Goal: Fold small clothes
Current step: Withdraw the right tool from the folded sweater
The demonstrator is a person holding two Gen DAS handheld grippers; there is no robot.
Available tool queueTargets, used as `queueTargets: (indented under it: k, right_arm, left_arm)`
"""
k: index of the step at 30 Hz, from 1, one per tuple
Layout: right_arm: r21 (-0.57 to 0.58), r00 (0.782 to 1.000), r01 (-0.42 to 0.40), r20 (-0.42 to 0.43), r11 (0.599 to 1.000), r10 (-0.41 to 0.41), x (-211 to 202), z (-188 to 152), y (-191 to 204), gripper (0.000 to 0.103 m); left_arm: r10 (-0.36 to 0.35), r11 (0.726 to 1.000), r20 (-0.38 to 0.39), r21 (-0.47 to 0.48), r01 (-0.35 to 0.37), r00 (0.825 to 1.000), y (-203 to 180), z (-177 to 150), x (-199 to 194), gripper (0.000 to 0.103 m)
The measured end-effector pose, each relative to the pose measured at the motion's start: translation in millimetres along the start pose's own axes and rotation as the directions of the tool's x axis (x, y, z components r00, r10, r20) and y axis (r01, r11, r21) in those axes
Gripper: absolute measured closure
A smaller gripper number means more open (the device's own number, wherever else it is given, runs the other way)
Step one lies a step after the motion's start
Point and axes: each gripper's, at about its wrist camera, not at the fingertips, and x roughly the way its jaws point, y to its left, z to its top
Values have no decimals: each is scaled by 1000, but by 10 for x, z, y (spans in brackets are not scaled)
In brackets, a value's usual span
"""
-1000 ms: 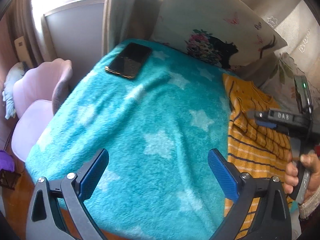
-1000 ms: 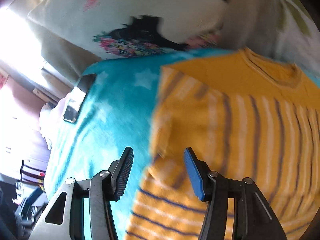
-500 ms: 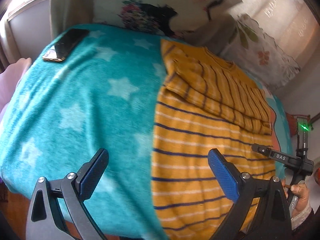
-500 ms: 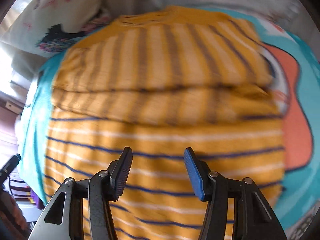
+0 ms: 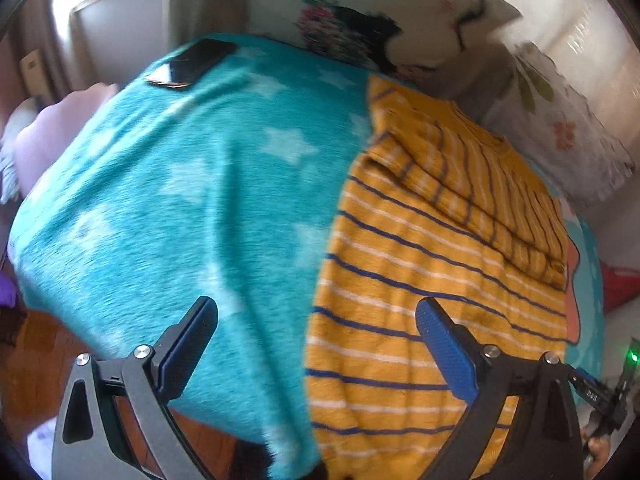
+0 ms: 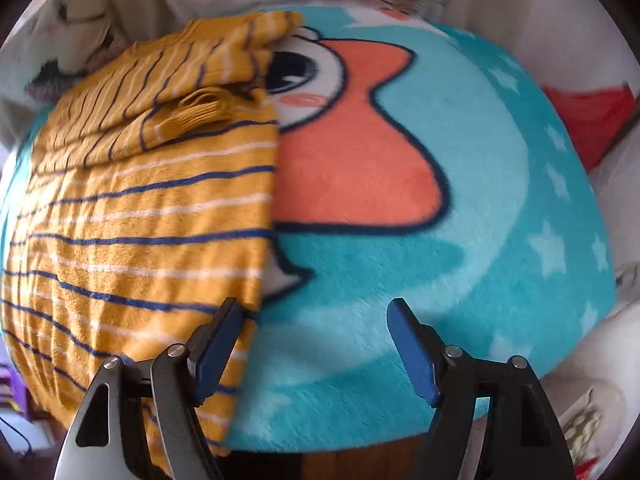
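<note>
The striped yellow top (image 5: 432,280) lies flat on the teal star blanket (image 5: 192,200), sleeves folded across its far part. The left gripper (image 5: 316,344) gapes wide and empty over the top's left edge; bare blanket runs left toward a phone (image 5: 192,66). The right gripper (image 6: 316,344), jaws just widened, holds nothing and straddles the right edge beside open blanket

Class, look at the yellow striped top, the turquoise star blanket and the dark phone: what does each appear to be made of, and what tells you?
Yellow striped top: likely soft knit cloth, matte; ribbed cuff, creases.
Turquoise star blanket: probably plush fleece; fuzzy nap.
Dark phone: seemingly glass front, glossy; it reflects light.
</note>
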Motion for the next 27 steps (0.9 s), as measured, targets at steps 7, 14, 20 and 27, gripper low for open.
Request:
queueTargets:
  k: [7,14,20,27]
  right_arm:
    - [66,976,-216,32,974,214,-92,-59,-146,25]
    - [76,935,-352,-12,933,354,5,-189,176,22]
    - [60,936,-350,-19,935,352,-41,-235,271,22]
    - [126,905,-421,-9,898,425,-16,-231,169,22]
  left_arm:
    - [-100,990,-46,-104,95,994,211,-271,-105,12]
    - [-112,993,-148,-52,105,983,-97,-605,161,40]
    - [-137,988,-137,-93,125,981,-57,-598,253,40]
    - [-223,975,-189,-64,214,956,-180,-437,399,82]
